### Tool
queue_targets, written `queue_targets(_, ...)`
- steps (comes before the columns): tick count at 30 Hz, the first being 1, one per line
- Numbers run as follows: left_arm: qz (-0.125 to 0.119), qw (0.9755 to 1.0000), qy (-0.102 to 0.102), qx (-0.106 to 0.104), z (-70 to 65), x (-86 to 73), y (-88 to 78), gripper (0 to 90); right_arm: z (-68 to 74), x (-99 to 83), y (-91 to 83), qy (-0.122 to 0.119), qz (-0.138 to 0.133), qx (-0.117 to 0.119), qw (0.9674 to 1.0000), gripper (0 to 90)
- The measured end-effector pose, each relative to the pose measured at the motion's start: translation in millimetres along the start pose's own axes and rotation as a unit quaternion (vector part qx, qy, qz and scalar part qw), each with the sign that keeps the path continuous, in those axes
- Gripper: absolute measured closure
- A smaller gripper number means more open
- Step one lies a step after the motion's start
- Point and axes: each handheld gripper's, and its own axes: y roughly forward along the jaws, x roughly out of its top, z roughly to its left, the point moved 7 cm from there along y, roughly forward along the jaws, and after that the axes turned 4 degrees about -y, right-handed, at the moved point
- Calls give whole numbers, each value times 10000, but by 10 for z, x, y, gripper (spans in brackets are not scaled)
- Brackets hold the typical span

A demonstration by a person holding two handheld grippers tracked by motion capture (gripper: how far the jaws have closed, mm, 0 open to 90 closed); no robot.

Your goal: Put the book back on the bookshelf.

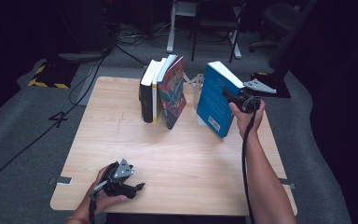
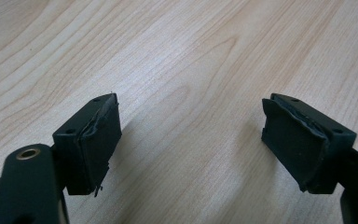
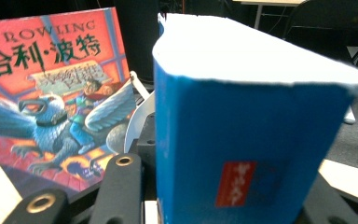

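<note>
A thick blue book [image 1: 216,100] stands tilted at the table's back right, its white page block facing up and right. My right gripper [image 1: 231,97] is shut on it, and in the right gripper view the blue book [image 3: 242,154] sits between the black jaws. Whether its lower corner touches the wood I cannot tell. To its left a red-covered book [image 1: 173,91] leans on a short row of upright books [image 1: 149,91]; its illustrated red cover [image 3: 51,102] faces the right gripper. My left gripper [image 1: 137,187] rests near the front left edge, and its pads [image 2: 95,144] stand wide open over bare wood.
A white bookend [image 1: 198,83] stands between the row and the blue book, with the same bookend [image 3: 137,114] close behind my right jaws. The wooden table [image 1: 177,154] has bare room across its middle and front. Chairs, cables and a stand lie on the grey floor beyond.
</note>
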Motion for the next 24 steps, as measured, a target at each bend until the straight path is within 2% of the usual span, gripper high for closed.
queue_targets(10,3,10000,12,-10,0,1,1,192,8,-139,-144,-30,50,-6,10000,604)
queue_targets(15,11,10000,10,-9,-1,1,1,192,41,-195,-210,-143,67,-83,9998,603)
queue_targets(24,9,10000,25,2,-2,1,0,194,54,-220,-224,-145,8,-133,9998,585)
